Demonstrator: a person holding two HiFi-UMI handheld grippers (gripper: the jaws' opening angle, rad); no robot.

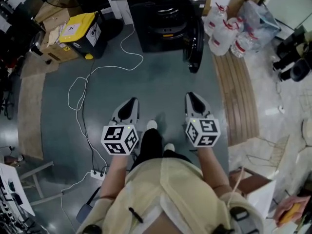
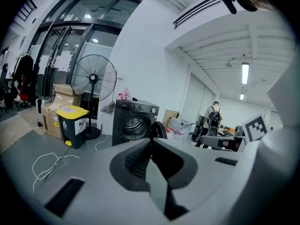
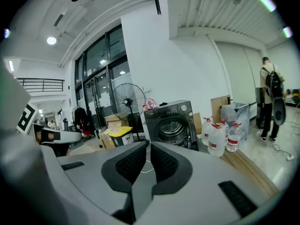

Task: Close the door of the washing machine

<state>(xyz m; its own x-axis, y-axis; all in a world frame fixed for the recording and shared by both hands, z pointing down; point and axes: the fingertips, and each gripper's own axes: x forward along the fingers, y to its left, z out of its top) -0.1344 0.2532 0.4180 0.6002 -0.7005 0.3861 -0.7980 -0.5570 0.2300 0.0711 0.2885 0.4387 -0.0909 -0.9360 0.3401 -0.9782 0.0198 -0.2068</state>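
**Open Door Hung Straight Ahead of the Right Gripper**

Smooth grey-green flooring (image 1: 161, 82) lay between the person and the boxy black front-loading washing machine (image 1: 165, 18), which stood ahead of both grippers and well apart from them. Its round, glossy dark-glass door (image 1: 194, 45) was swung out on the right gripper's side. It stood edge-on to the person, with its flat face running along the line from the machine back toward the grippers.

The right gripper (image 1: 191, 96) had its ribbed dark pads together on nothing and pointed almost directly at that door edge. The left gripper (image 1: 131, 101) was likewise closed and empty, and it faced the machine's open round mouth instead. The right one looked the nearer and better lined up. The door would probably need a push on its outer face, across toward the left gripper's side.

Clear plastic water bottles with red caps (image 1: 225, 33) stood just beyond the door, further out on the right gripper's side.
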